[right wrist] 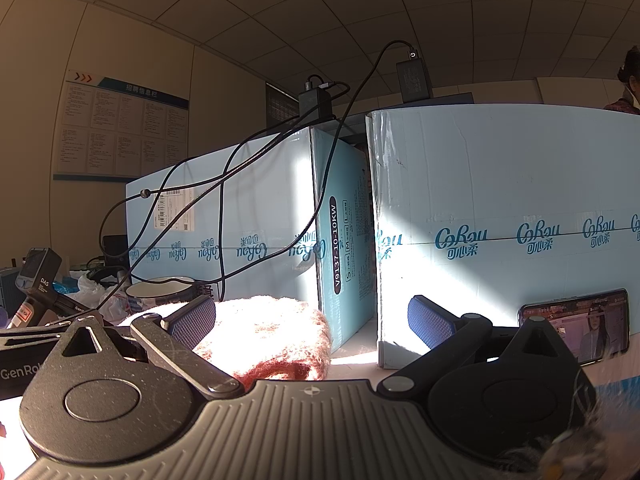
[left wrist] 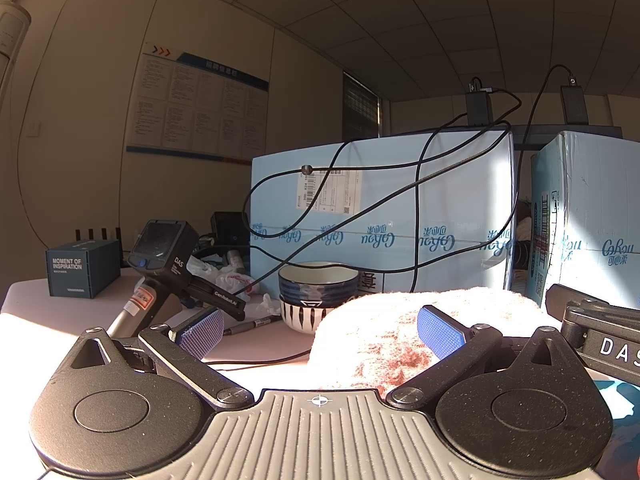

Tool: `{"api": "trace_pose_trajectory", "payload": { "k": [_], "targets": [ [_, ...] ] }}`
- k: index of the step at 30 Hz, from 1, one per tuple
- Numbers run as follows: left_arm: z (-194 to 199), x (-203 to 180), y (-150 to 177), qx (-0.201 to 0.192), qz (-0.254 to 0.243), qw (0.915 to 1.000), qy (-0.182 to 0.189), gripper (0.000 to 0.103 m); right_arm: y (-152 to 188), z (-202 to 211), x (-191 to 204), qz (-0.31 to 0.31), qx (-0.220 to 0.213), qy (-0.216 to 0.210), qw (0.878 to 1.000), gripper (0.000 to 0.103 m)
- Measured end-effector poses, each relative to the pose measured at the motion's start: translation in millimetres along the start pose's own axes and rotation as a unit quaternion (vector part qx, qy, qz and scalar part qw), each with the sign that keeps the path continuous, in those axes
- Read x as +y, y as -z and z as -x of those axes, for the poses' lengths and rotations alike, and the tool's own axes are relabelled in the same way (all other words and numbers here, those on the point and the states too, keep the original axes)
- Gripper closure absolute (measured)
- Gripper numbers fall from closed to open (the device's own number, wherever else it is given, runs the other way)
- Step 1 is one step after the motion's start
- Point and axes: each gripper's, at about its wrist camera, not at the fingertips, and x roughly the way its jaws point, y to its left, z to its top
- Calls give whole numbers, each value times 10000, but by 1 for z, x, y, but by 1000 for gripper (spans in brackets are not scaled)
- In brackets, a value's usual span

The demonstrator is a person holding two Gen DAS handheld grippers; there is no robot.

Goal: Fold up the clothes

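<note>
A fuzzy reddish-brown knitted garment (left wrist: 384, 336) lies bunched on the white table in bright sunlight. It also shows in the right wrist view (right wrist: 272, 336). My left gripper (left wrist: 320, 330) is open, with its right blue-padded finger over the garment and its left finger above bare table. My right gripper (right wrist: 312, 320) is open and empty, its left finger beside the garment, its right finger in front of a box. The right gripper's black body (left wrist: 600, 332) shows at the right edge of the left wrist view.
Two light blue cardboard boxes (left wrist: 380, 208) (right wrist: 500, 220) stand behind the garment, draped with black cables. Stacked bowls (left wrist: 316, 292), a pen (left wrist: 252, 325), a spare gripper (left wrist: 168, 268) and a dark box (left wrist: 82, 268) sit at left. A phone (right wrist: 588, 326) leans against the right box.
</note>
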Motion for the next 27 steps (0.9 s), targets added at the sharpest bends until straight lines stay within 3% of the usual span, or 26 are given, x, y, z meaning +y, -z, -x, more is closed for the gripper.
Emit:
{"api": "trace_pose_trajectory", "payload": {
  "k": [27],
  "targets": [
    [0, 0, 0, -2, 2, 10000, 3, 0, 0, -1, 1, -1, -2, 2, 10000, 0]
  ]
}}
